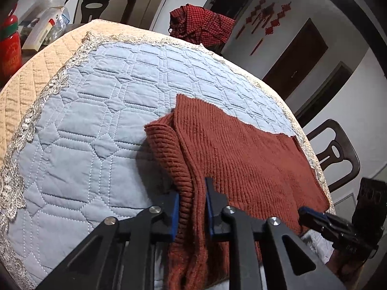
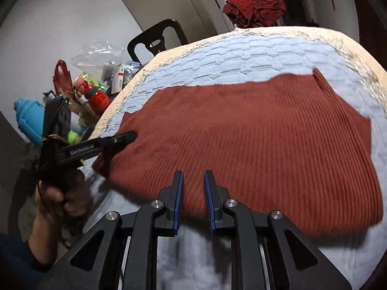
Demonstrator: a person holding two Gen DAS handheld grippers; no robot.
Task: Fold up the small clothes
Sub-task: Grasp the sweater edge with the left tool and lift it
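Note:
A rust-red ribbed knit garment lies spread on the light blue quilted table cover. My left gripper is shut on a bunched fold of the garment at its near left edge. It also shows in the right wrist view, at the garment's left corner. The garment fills the middle of the right wrist view. My right gripper is over its near hem, jaws narrowly apart with cloth between them. It also shows in the left wrist view, at the garment's near right corner.
A red checked cloth hangs at the table's far side. Dark chairs stand around the table. Bottles, boxes and bags crowd a surface on the left. The cover has a lace trim over a beige quilt.

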